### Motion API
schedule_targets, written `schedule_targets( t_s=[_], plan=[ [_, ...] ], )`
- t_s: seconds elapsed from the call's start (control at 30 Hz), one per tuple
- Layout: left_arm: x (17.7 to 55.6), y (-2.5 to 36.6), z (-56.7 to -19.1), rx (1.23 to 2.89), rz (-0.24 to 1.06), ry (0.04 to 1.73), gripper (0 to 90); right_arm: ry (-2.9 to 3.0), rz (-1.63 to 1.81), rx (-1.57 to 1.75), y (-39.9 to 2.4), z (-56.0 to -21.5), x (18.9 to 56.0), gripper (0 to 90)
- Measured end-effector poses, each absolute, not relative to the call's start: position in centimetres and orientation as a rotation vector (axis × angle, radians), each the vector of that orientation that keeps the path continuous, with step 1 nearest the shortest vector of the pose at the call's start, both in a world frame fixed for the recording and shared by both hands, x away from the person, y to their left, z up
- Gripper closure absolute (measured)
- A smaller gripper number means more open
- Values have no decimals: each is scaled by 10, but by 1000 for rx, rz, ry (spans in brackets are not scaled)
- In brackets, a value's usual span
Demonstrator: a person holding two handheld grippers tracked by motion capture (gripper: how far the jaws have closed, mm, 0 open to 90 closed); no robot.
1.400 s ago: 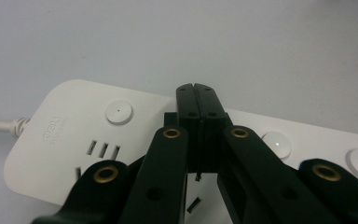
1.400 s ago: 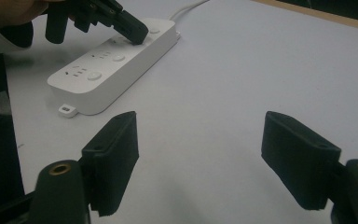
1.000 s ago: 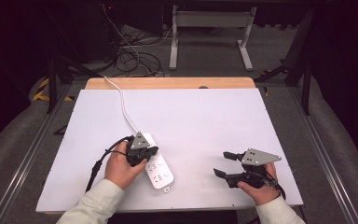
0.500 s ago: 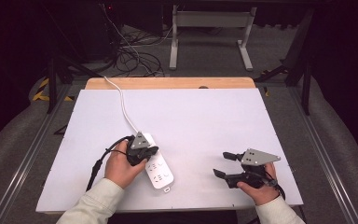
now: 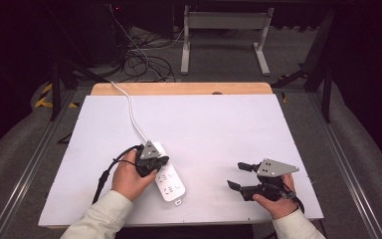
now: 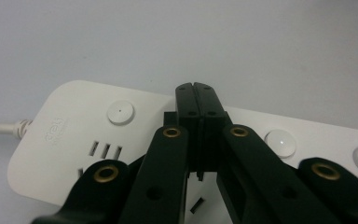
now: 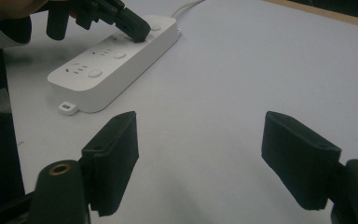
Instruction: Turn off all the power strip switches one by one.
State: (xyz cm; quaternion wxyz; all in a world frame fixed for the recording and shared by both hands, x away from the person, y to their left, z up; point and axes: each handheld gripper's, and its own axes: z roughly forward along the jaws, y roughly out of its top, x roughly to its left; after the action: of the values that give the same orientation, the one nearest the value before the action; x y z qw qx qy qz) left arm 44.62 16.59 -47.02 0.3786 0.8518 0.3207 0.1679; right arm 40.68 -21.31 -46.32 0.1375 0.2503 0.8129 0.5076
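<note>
High view: power strip [image 5: 168, 178] lay on the white desk [image 5: 219, 129], near the front edge, left of centre, its cord [image 5: 129, 112] running off toward the far edge. Left gripper [image 5: 151, 162] sat over the strip's cord end; right gripper [image 5: 238, 175] rested well apart to the right, holding nothing.

Left gripper view: jaws were closed together, empty, tips down on the strip's top face between two round buttons [image 6: 120, 112]. Contact looked likely, couldn't confirm. Looked like the switch-pressing step; next move would need a small shift sideways onto a button, then a straight push down.

Right gripper view: jaws were spread wide over bare desk, strip well ahead and to the left.
</note>
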Motion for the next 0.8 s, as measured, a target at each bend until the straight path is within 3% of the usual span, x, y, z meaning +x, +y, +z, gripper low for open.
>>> schedule_targets(
  t_s=[0.13, 0.27, 0.8],
  plan=[
    [445, 164, -461, 2208, 473, 858, 900, 2346, 1475, 725, -214, -463, 408, 275],
    [445, 169, -446, 2127, 482, 843, 900, 2354, 1471, 729, -214, -465, 409, 275],
    [434, 168, -435, 2075, 410, 813, 900, 2350, 1475, 727, -214, -464, 408, 275]
  ],
)
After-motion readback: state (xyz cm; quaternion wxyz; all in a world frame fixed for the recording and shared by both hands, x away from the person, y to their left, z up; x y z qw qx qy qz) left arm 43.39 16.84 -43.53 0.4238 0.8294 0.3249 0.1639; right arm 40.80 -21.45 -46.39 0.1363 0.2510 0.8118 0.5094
